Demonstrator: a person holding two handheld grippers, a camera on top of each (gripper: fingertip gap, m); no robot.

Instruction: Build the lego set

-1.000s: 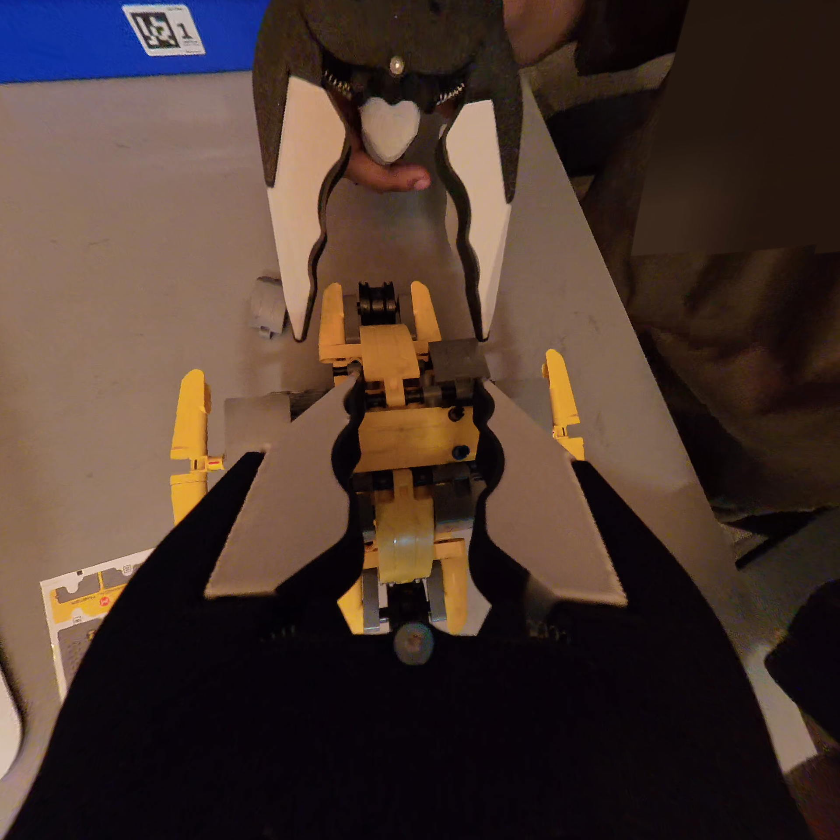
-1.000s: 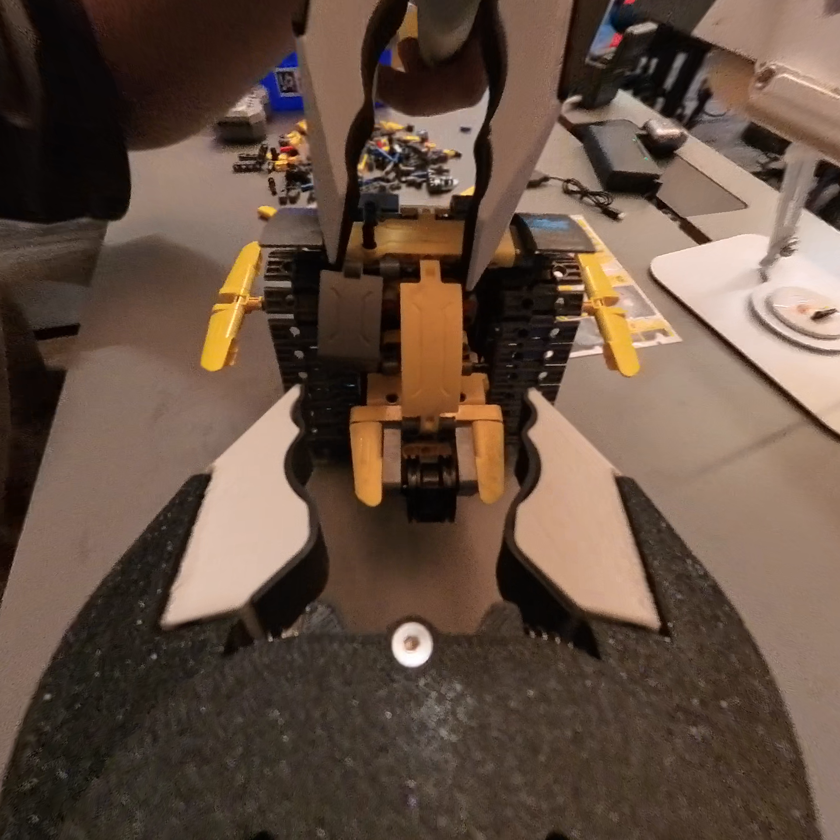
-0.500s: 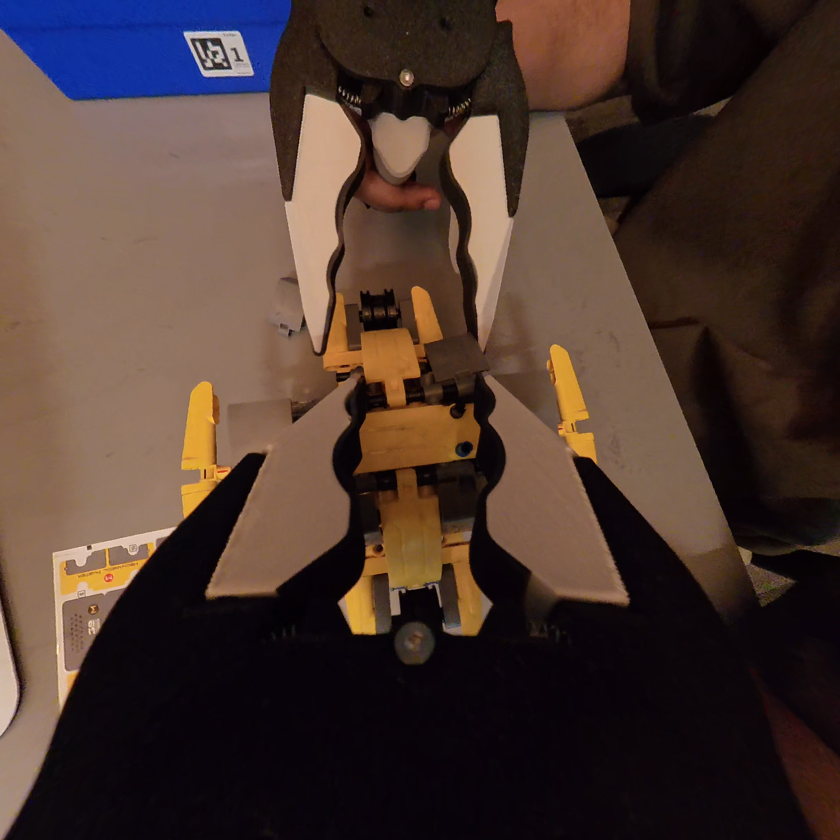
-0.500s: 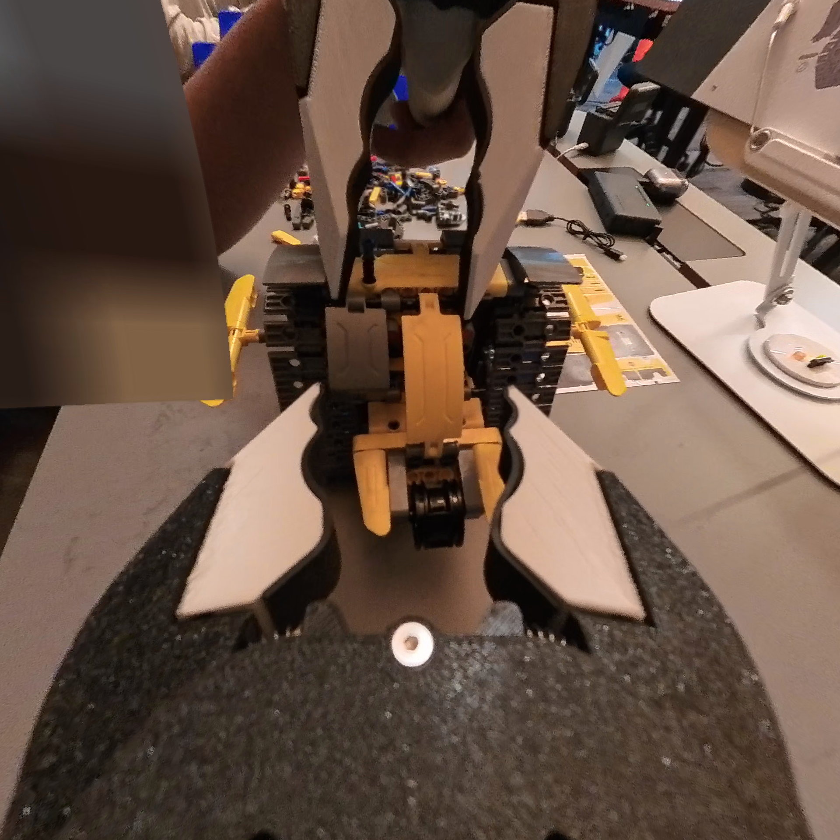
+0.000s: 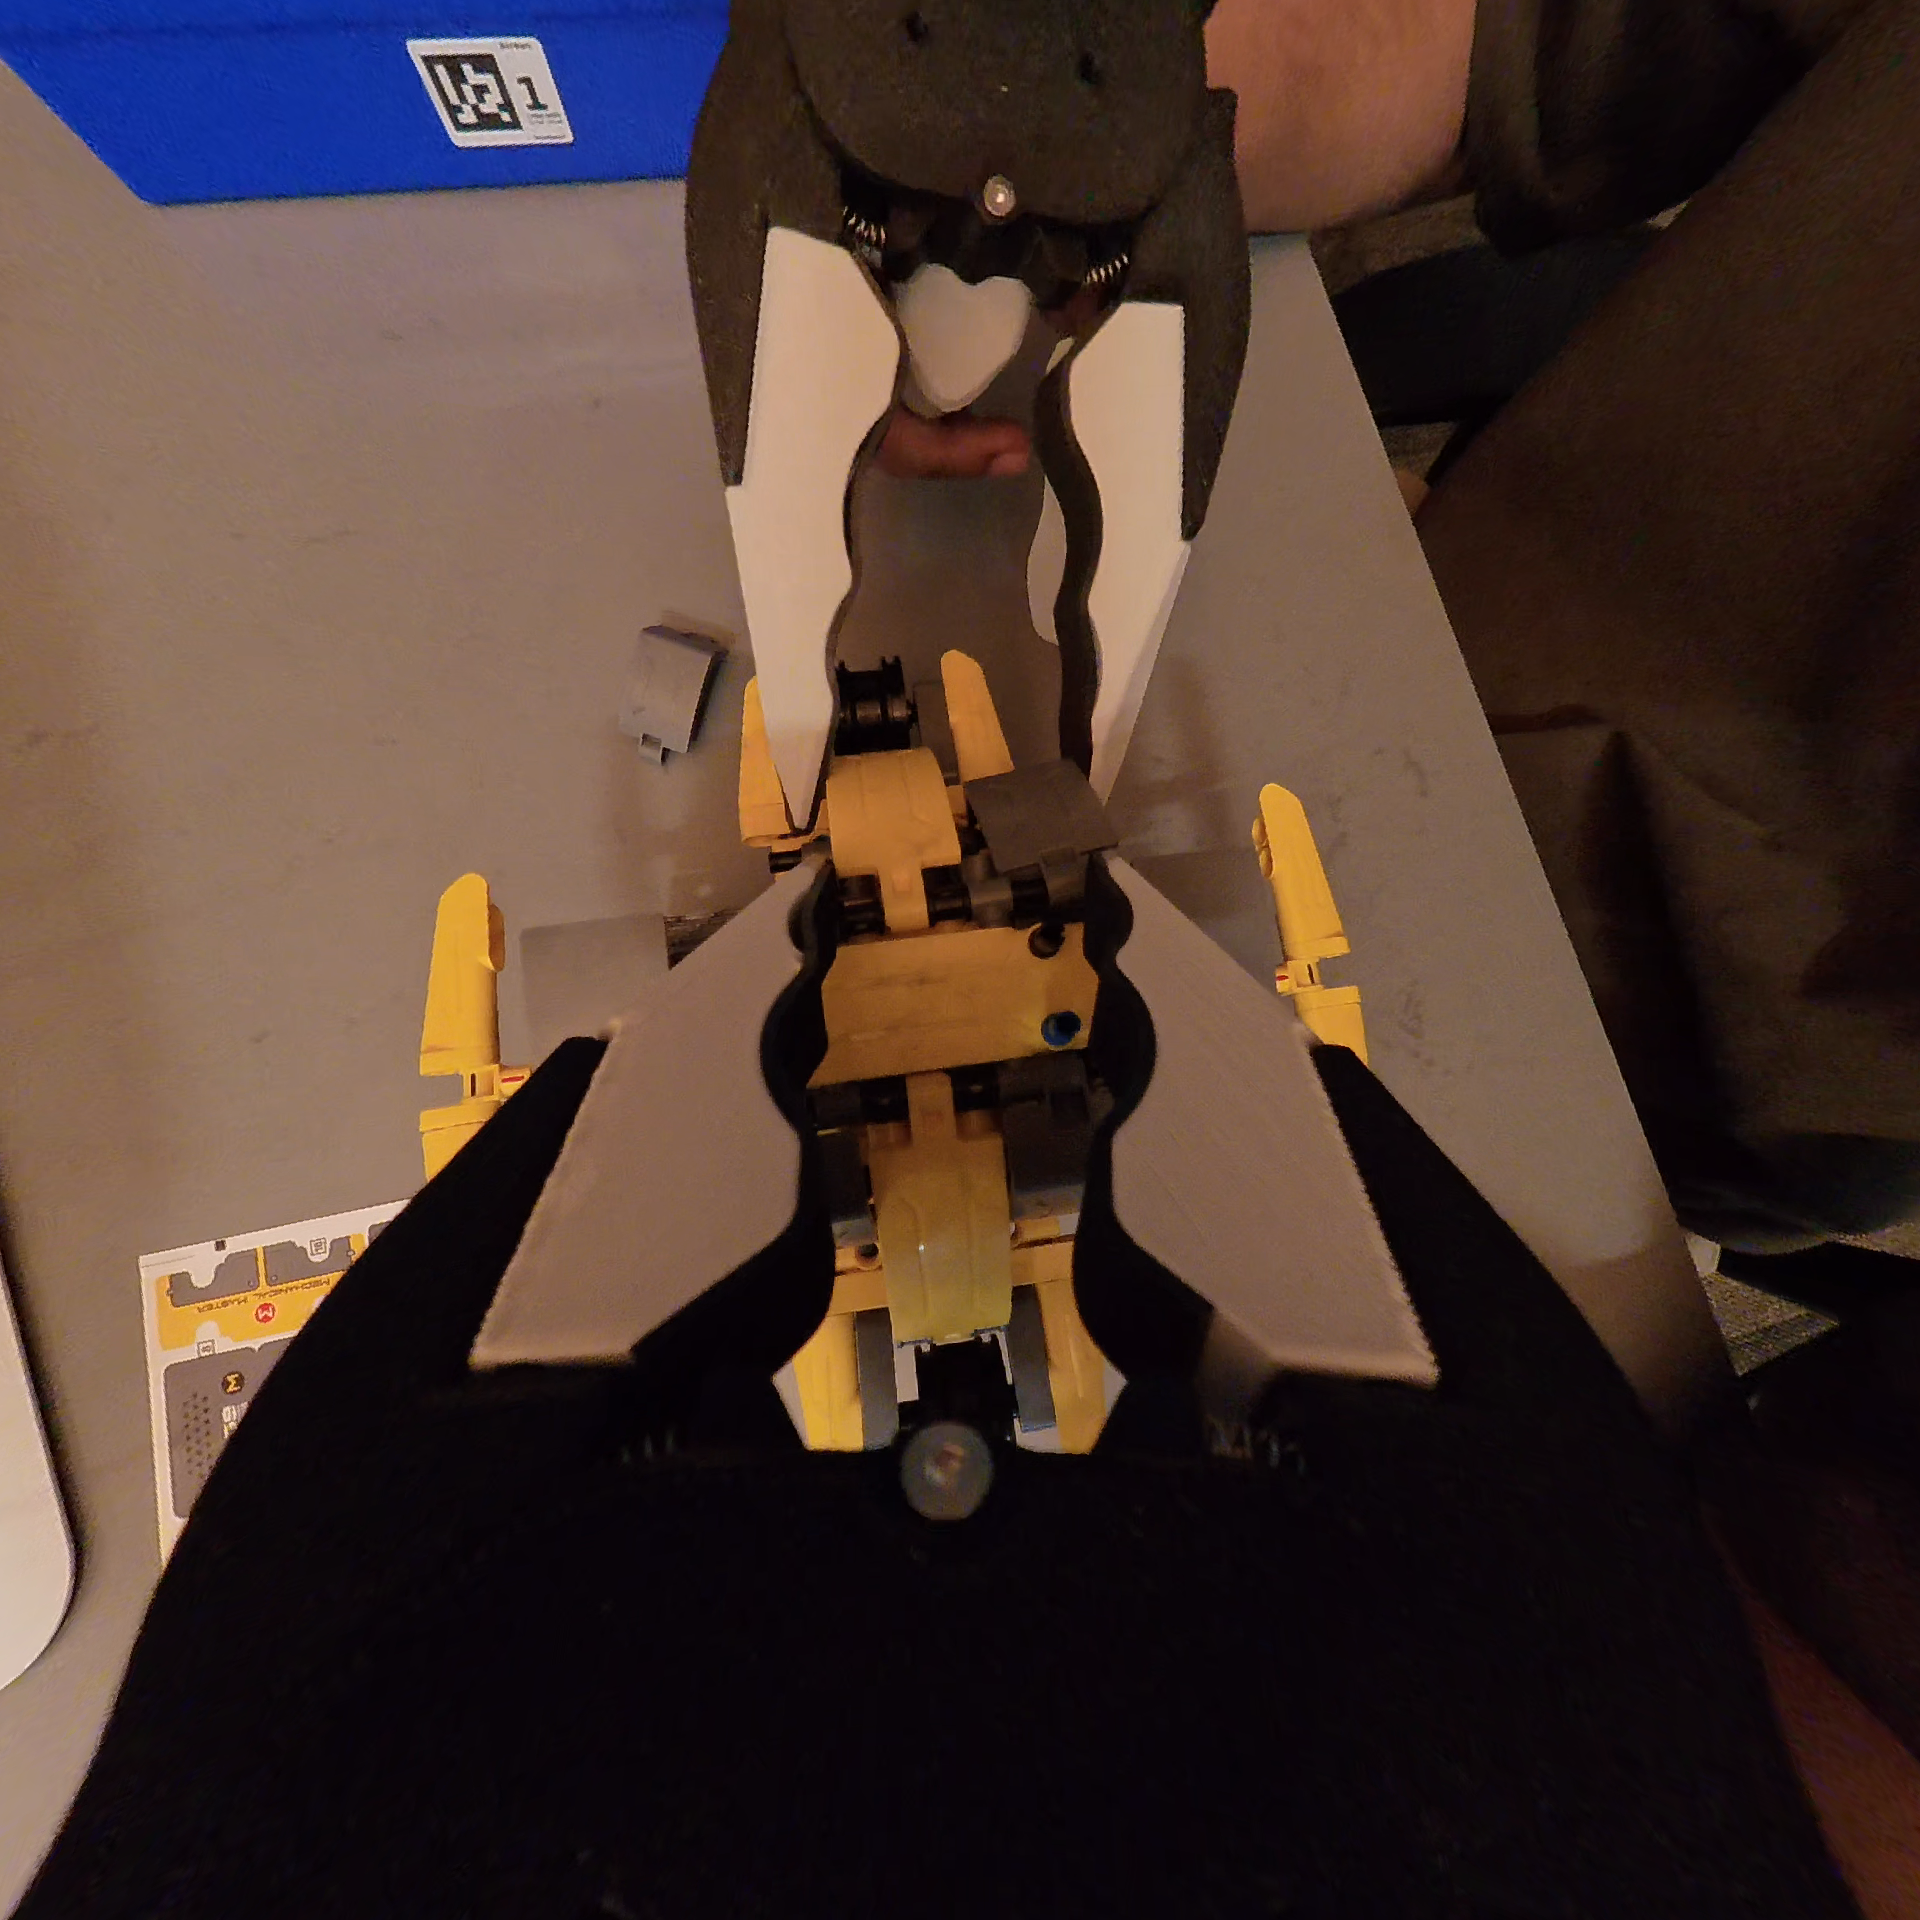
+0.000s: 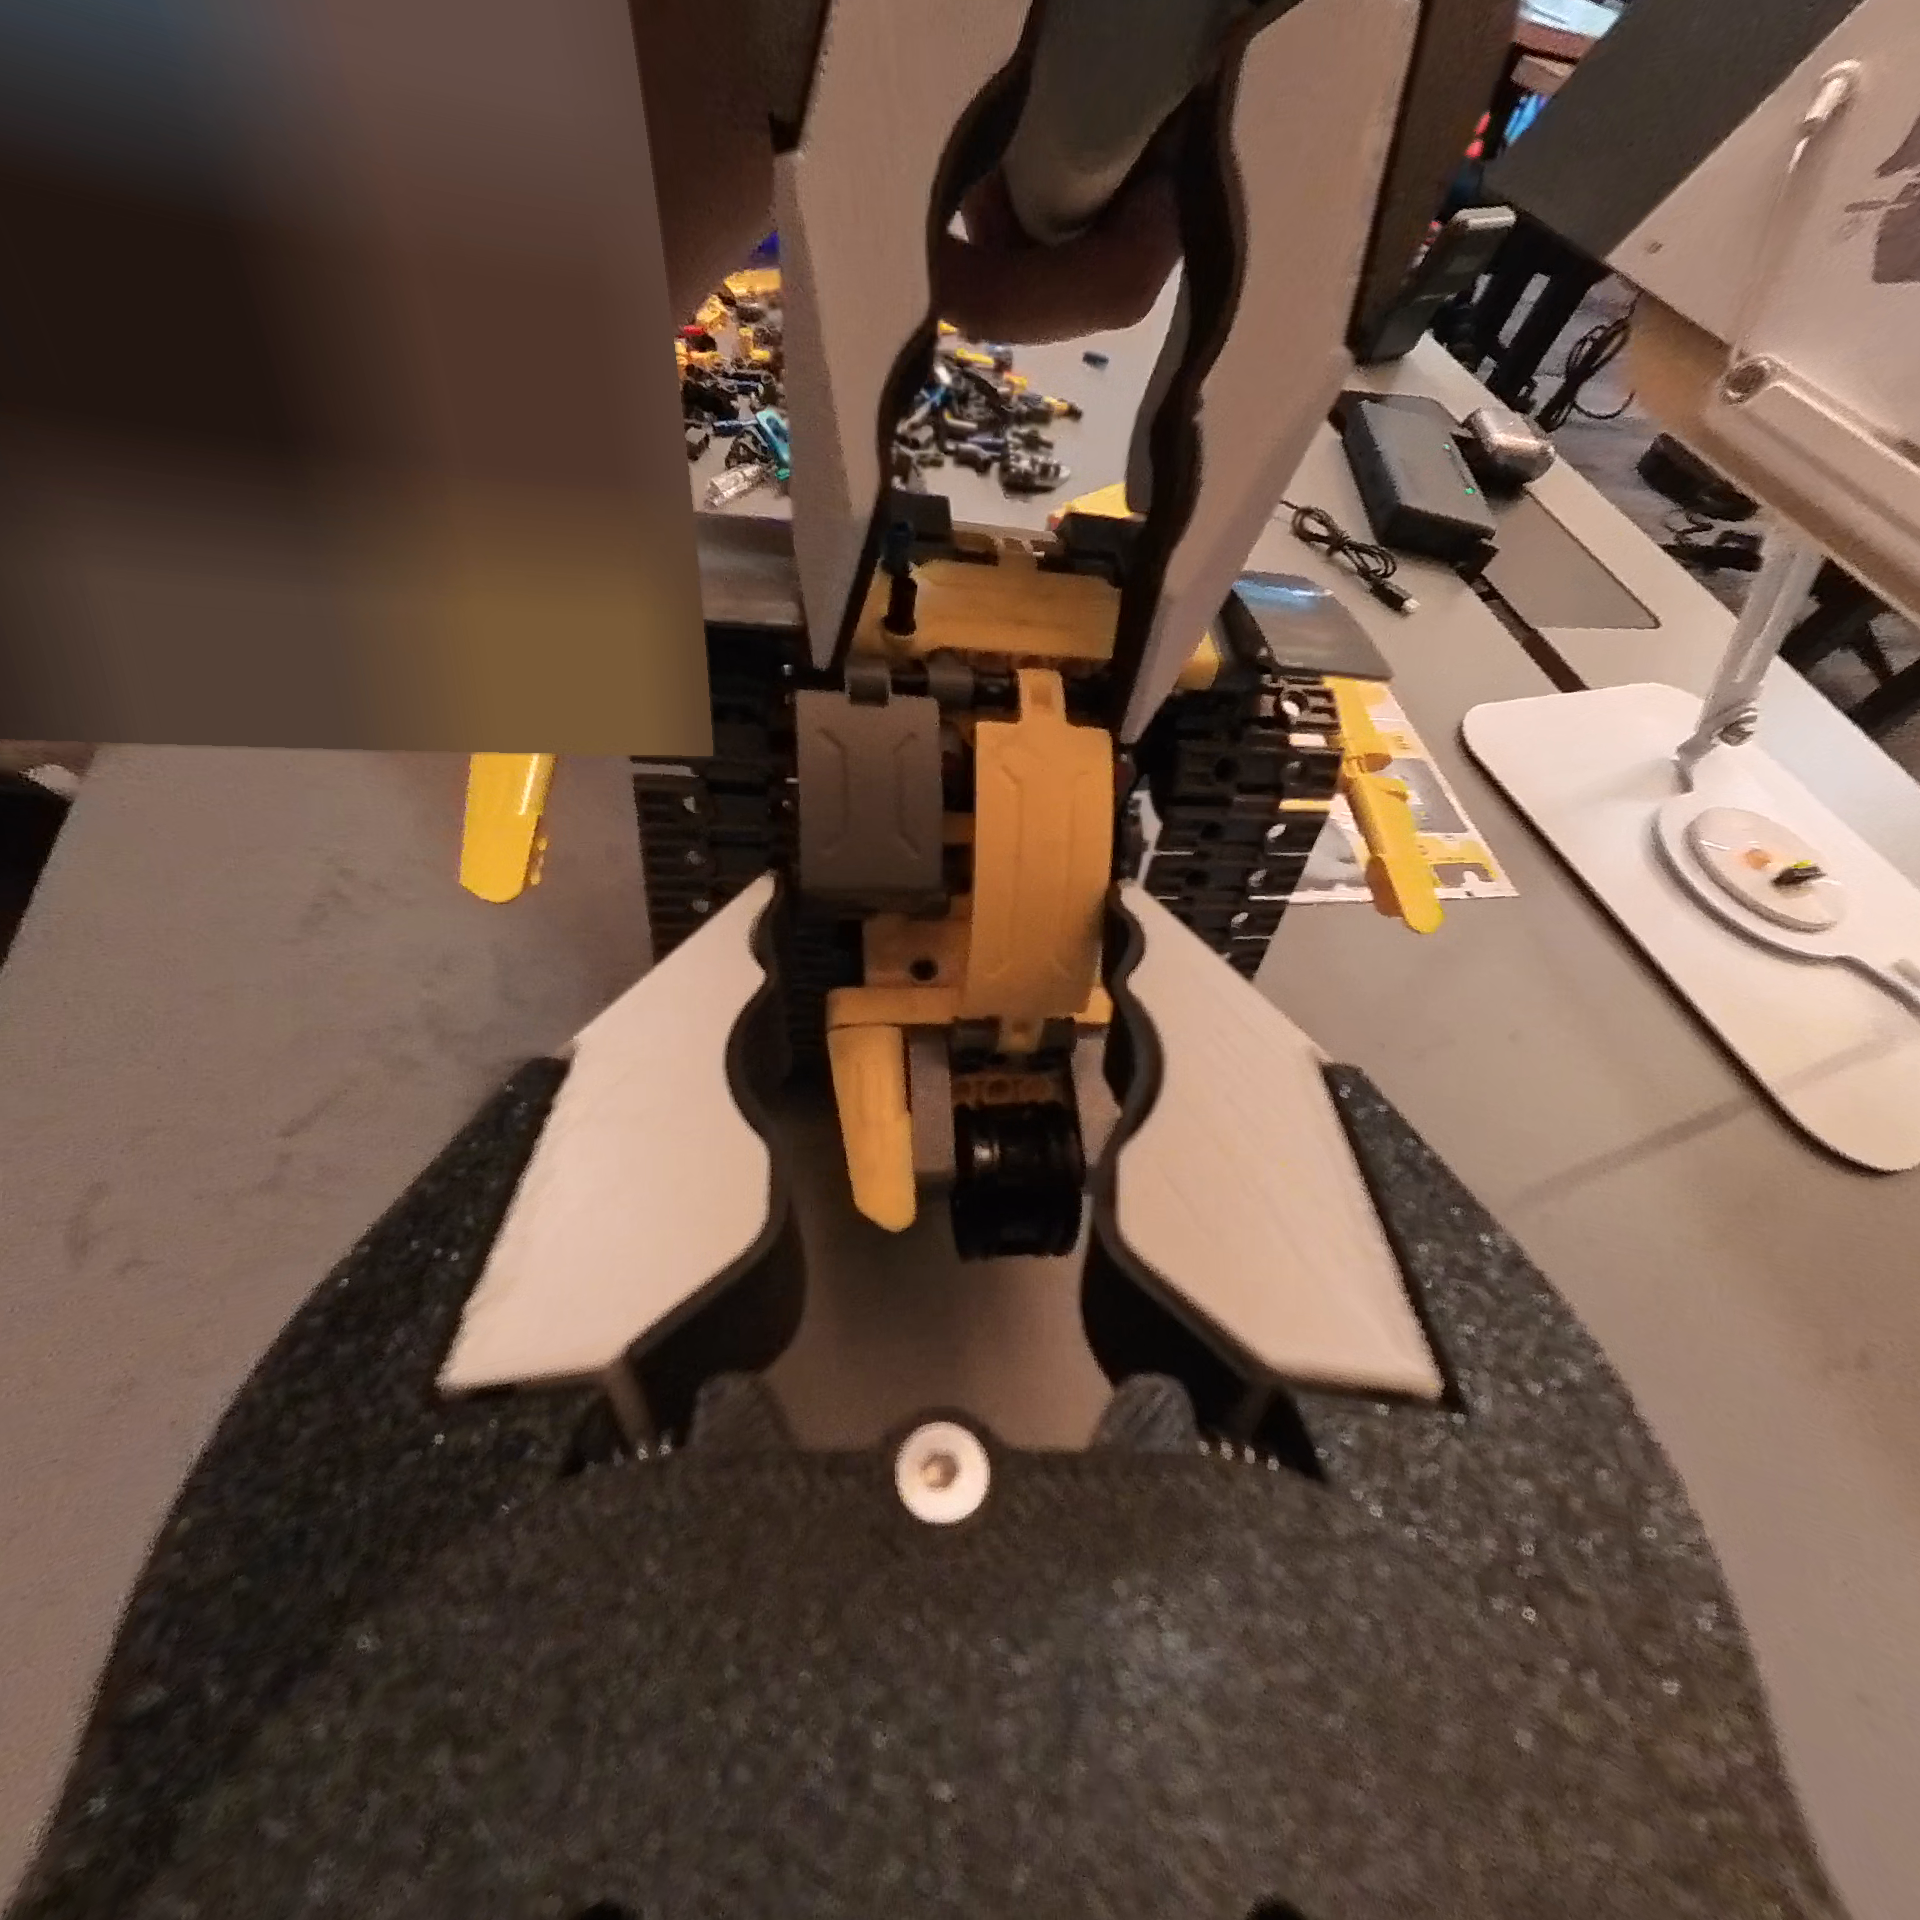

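Since the frame one second earlier, the right gripper (image 6: 940, 914) has advanced over the front of the model and its fingers have narrowed; the left gripper (image 5: 951, 894) keeps its grip.

In the left wrist view, from left to right: a sticker sheet (image 5: 244, 1314) lies on the grey table (image 5: 312, 520) at the lower left. A blue bin (image 5: 312, 94) bearing a square marker sits at the far edge. A loose grey panel piece (image 5: 670, 691) lies just beside the right gripper's near finger. The yellow and black brick-built tracked vehicle (image 5: 951, 987) stands at centre, with a yellow prong projecting on each side. The left gripper's fingers are closed partway on the yellow body block of the vehicle, one finger touching each side.

In the right wrist view, from left to right: a yellow prong (image 6: 504, 826) shows beside the black track. The right gripper's fingers are partly open and bracket the vehicle's yellow curved hood piece (image 6: 1039, 862) and grey panel (image 6: 868, 805); whether the pads press on them cannot be told. A heap of loose bricks (image 6: 935, 416) lies on the table behind. A black box with a cable (image 6: 1418, 483) and a white stand base (image 6: 1714, 883) sit at the right.
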